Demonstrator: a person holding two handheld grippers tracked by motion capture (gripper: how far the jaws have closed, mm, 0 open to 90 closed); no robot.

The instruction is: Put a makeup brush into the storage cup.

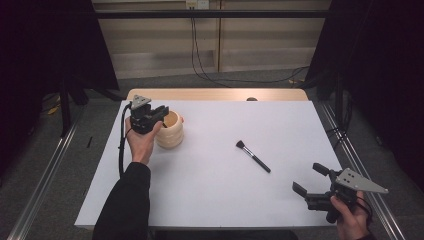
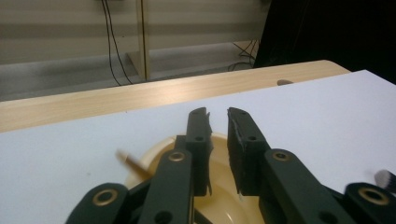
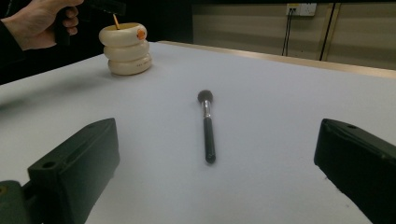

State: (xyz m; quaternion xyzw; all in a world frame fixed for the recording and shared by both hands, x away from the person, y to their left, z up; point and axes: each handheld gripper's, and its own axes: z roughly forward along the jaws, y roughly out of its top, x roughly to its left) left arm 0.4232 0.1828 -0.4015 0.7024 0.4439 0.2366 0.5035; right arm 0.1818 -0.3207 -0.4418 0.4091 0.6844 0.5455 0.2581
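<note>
1. While the left gripper (image 1: pixel 159 116) hovers right over the cream holder (image 1: pixel 171 131), its jaws stand a narrow slit apart with nothing between them.
2. A thin wooden stick (image 3: pixel 115 21) pokes up out of the holder, beside those jaws and apart from them.
3. The brush (image 1: pixel 253 156) lies flat on the white table (image 1: pixel 210 200), well to the right of the holder.
4. Farther from the holder than the brush, near the table's right front corner, the right gripper (image 1: pixel 310 178) has its jaws wide apart and empty, aimed at the brush.
</note>
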